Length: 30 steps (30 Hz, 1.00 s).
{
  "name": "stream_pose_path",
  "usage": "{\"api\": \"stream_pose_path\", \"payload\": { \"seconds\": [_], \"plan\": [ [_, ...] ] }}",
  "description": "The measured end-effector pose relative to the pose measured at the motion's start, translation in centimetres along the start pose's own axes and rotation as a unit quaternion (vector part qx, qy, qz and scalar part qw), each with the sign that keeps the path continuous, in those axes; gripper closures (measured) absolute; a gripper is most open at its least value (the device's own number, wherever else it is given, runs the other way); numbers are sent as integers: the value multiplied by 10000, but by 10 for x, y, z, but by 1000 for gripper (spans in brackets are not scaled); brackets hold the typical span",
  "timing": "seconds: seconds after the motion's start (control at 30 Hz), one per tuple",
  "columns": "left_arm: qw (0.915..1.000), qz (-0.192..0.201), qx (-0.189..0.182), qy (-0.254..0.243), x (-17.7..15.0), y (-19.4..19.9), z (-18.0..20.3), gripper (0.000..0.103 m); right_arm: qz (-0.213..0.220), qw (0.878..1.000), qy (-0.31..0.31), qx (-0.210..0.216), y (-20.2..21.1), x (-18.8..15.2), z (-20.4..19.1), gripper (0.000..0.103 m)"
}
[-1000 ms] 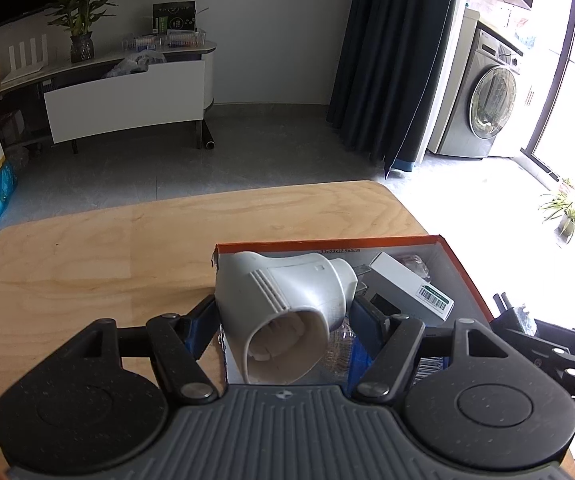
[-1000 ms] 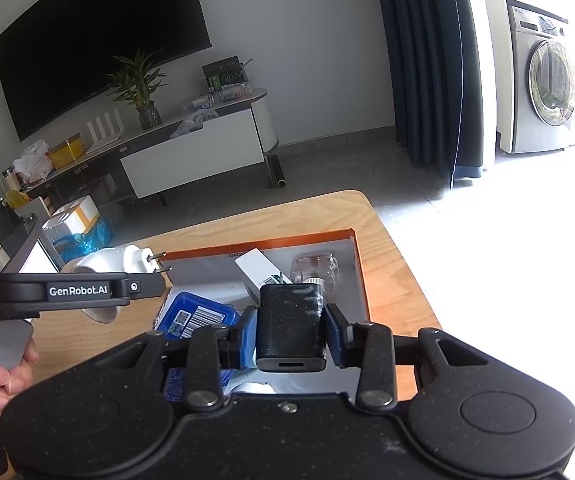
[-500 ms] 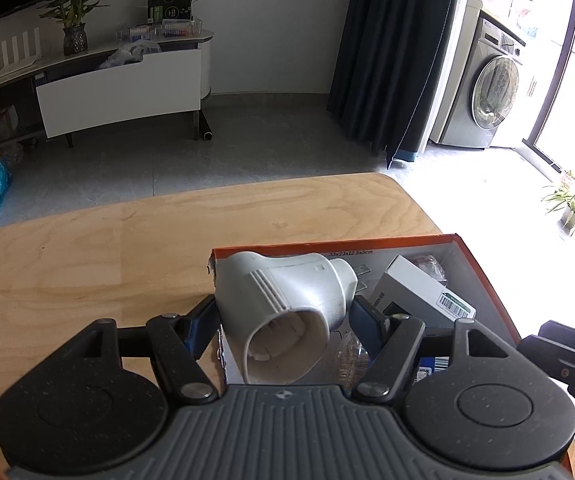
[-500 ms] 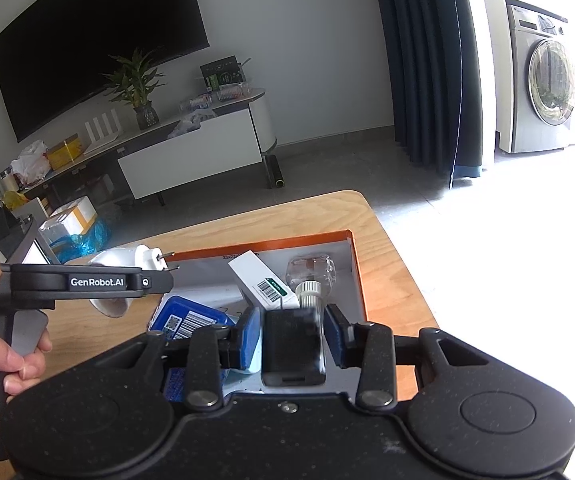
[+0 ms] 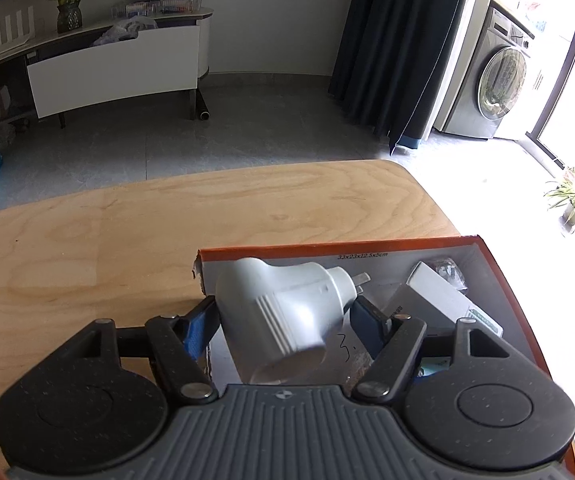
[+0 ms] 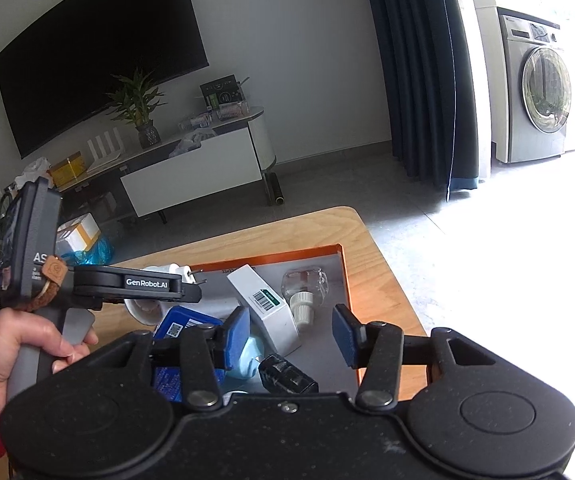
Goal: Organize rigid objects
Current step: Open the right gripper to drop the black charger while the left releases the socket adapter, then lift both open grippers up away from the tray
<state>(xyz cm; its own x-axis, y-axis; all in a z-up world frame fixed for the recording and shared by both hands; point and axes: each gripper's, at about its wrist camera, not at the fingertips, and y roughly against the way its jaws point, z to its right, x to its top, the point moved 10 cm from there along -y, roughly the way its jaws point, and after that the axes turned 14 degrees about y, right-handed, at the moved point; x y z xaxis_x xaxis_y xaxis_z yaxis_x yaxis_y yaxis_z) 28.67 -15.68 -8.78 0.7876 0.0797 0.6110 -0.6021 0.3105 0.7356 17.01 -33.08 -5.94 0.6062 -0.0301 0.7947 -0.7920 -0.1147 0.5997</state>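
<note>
Where the left wrist camera looks out, a wooden counter (image 5: pixel 127 240) runs ahead and to the left of the left gripper (image 5: pixel 287 320), and an orange-rimmed cardboard box (image 5: pixel 495 276) lies straight below and to its right. Ahead-right of the fingers inside the box lies a white carton (image 5: pixel 443 304) with a barcode, and beyond that a clear plastic item that is hard to make out. A white plug adapter (image 5: pixel 283 312) sits tilted between the blue pads, prongs pointing away over the box floor. The jaws are opening: the left pad is at the adapter's side, while the right pad stands clear of it with a gap showing, so no firm grip can be seen.

From the right wrist camera, the same box (image 6: pixel 343 276) lies under and ahead of the right gripper (image 6: pixel 291 336). Straight ahead of the fingers are the white carton (image 6: pixel 267 308) and a clear bottle with a ribbed white cap (image 6: pixel 305 290). By the left pad are a blue packet (image 6: pixel 179 328) and a pale blue item. A small black device (image 6: pixel 287 376) lies in the box just below the gap between the fingers, nearer the left one, touched by neither pad. The jaws are opening, moderately apart, with nothing gripped. Off to the left, a hand (image 6: pixel 11 352) with a red sleeve holds the other gripper, the white adapter (image 6: pixel 159 276) showing at its tip over the box's near-left corner.
</note>
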Motion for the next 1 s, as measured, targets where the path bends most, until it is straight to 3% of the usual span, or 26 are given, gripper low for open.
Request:
{"api": "stream_pose_path", "payload": {
  "seconds": [0.27, 0.47, 0.63, 1.0],
  "plan": [
    [9999, 123, -9, 32, 4, 17, -3, 24, 91, 9999, 2, 49, 7, 2, -2, 41],
    [9995, 192, 237, 22, -11, 50, -8, 13, 160, 9998, 67, 105, 18, 4, -9, 25],
    [9982, 400, 454, 41, -28, 90, -7, 0, 75, 9996, 185, 179, 29, -2, -20, 19],
    [9959, 573, 695, 28, -81, 140, 5, 0, -72, 9989, 430, 181, 69, -24, -36, 13]
  ]
}}
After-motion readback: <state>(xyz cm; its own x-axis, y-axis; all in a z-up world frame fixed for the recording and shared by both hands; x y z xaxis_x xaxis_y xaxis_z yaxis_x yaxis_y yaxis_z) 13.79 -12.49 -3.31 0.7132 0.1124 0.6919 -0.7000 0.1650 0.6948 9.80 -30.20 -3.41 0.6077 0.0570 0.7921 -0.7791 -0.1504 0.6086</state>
